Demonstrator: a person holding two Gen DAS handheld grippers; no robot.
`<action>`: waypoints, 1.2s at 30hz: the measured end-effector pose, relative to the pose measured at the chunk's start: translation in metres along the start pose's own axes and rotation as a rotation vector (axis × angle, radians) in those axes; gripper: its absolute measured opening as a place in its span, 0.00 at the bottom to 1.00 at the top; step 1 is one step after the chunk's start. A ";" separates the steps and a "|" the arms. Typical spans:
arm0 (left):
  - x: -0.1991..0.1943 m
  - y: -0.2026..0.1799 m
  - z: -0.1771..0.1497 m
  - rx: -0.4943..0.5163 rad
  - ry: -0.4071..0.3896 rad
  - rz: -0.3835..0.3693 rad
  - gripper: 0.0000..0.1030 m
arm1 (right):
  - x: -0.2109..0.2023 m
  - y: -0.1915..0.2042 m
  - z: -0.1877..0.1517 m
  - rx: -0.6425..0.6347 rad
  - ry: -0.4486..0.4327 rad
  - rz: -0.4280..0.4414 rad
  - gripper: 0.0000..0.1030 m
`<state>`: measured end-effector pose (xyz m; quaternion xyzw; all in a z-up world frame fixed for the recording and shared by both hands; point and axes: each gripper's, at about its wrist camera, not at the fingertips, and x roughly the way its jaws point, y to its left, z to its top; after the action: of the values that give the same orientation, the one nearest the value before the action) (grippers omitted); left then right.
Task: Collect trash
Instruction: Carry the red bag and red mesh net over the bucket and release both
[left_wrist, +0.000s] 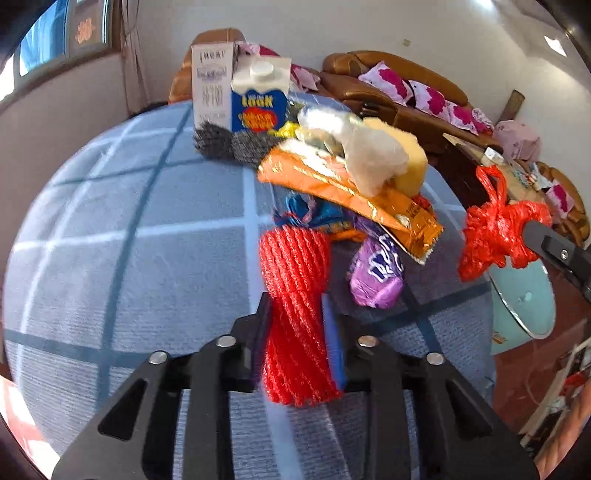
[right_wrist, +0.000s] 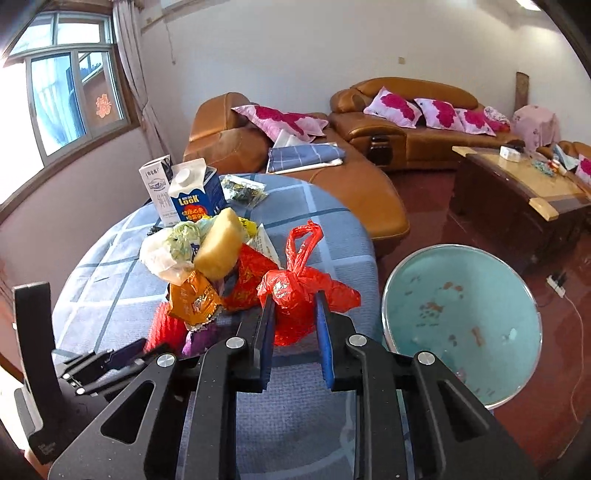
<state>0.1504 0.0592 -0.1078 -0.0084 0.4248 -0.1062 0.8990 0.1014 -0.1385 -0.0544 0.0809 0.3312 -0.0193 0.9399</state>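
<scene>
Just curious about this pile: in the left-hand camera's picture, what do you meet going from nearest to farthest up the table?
Left gripper → red foam net → orange wrapper → steel wool pads → blue milk carton.

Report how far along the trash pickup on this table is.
Done: nothing shows in the teal bin beside the table yet. In hand: left tongs clamp the red foam net; right tongs clamp the red plastic bag. Left: orange wrapper, purple wrapper, sponge, cartons and more.
</scene>
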 end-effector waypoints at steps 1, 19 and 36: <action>-0.003 0.001 0.000 -0.001 -0.010 0.012 0.25 | -0.001 -0.001 -0.001 0.002 -0.003 -0.001 0.21; -0.063 -0.003 0.023 0.032 -0.205 0.076 0.23 | -0.028 -0.022 0.004 0.055 -0.076 0.001 0.21; -0.077 -0.055 0.031 0.119 -0.283 0.049 0.24 | -0.045 -0.064 -0.002 0.135 -0.107 -0.062 0.21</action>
<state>0.1169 0.0182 -0.0238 0.0405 0.2870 -0.1068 0.9511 0.0591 -0.2023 -0.0373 0.1325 0.2809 -0.0748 0.9476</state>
